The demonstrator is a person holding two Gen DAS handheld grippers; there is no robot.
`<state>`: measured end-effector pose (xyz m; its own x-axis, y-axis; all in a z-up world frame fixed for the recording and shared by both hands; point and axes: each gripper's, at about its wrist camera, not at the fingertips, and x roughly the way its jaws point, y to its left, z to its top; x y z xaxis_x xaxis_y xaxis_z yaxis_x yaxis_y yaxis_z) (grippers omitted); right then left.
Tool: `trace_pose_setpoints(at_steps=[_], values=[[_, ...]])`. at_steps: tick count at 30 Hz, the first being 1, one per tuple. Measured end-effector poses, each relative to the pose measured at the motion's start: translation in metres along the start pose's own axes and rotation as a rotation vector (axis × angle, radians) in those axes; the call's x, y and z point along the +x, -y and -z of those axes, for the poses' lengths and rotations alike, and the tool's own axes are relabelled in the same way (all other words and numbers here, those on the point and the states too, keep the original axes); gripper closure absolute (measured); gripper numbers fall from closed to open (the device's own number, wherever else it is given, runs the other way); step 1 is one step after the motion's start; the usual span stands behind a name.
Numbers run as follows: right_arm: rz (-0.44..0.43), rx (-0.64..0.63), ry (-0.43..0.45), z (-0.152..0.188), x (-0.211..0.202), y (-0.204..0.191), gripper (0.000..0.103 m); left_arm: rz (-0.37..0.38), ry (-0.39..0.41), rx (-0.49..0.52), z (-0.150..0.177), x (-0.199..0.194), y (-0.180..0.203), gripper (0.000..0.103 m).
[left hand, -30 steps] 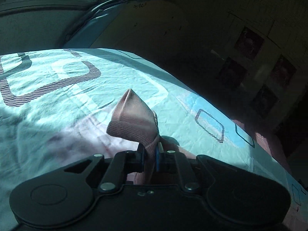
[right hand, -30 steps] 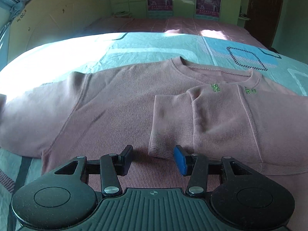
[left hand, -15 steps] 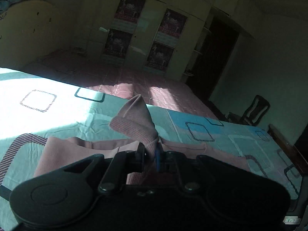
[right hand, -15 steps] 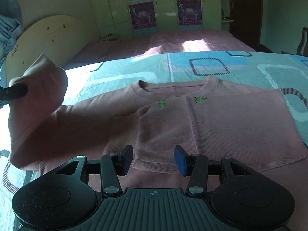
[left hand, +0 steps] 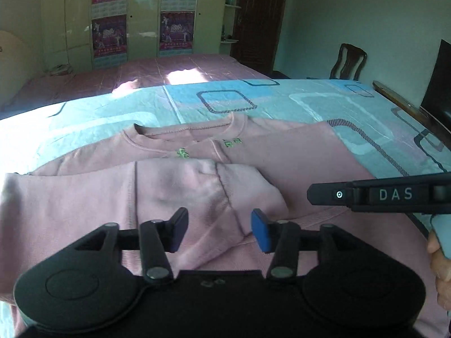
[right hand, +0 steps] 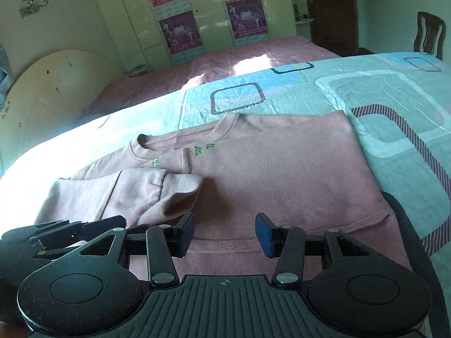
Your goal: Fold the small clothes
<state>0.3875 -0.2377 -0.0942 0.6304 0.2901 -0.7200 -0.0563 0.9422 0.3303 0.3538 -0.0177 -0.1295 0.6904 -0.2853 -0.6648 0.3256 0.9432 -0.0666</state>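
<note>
Pink sweater (left hand: 296,152) lies flat on the patterned bedsheet (left hand: 324,104), mid-frame in both views, neckline toward the top of the frame. One side panel is folded across the body on the right. The sleeve (left hand: 197,191) on the left is laid over the chest, its cuff (right hand: 183,194) loosely bunched and standing up a little, not flat. Left gripper (left hand: 217,229) at bottom centre of its view: tongs spread, nothing between them, cuff just ahead. Right gripper (right hand: 224,232) at bottom centre of its own view: tongs likewise spread and empty, hovering over the hem (right hand: 225,249). Risks, as judged: the puffed cuff may spring back or slide off the chest if the fabric is tugged; a grab at the hem could catch only the top layer and drag the folded panel askew; the two tools sit near each other and could knock together on the next reach.
</note>
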Motion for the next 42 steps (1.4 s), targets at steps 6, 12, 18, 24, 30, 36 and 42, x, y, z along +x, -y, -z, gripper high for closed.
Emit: trace_pose_setpoints(at_steps=[6, 12, 18, 24, 30, 36, 42], values=[[-0.102, 0.053, -0.082, 0.002, 0.029, -0.007, 0.036, -0.204, 0.023, -0.016, 0.018, -0.048, -0.040, 0.038], [-0.128, 0.090, -0.109, 0.004, 0.052, -0.016, 0.043, -0.377, -0.063, -0.058, 0.056, -0.073, -0.082, 0.038], [-0.136, 0.005, -0.111, 0.000, 0.055, -0.040, 0.088, -0.484, -0.099, -0.109, 0.074, -0.069, -0.101, 0.038], [-0.085, -0.121, 0.066, -0.018, 0.016, -0.047, 0.090, -0.553, -0.062, -0.098, 0.064, -0.048, -0.112, 0.042], [0.030, -0.117, 0.075, -0.030, 0.013, -0.012, 0.090, -0.521, -0.039, -0.112, 0.063, -0.038, -0.114, 0.091], [0.133, -0.097, -0.019, -0.010, 0.036, 0.012, 0.090, -0.456, -0.073, -0.045, 0.064, -0.044, -0.105, 0.088], [0.082, -0.046, -0.010, -0.008, 0.015, 0.024, 0.075, -0.364, -0.065, -0.148, 0.063, -0.081, -0.122, 0.065]])
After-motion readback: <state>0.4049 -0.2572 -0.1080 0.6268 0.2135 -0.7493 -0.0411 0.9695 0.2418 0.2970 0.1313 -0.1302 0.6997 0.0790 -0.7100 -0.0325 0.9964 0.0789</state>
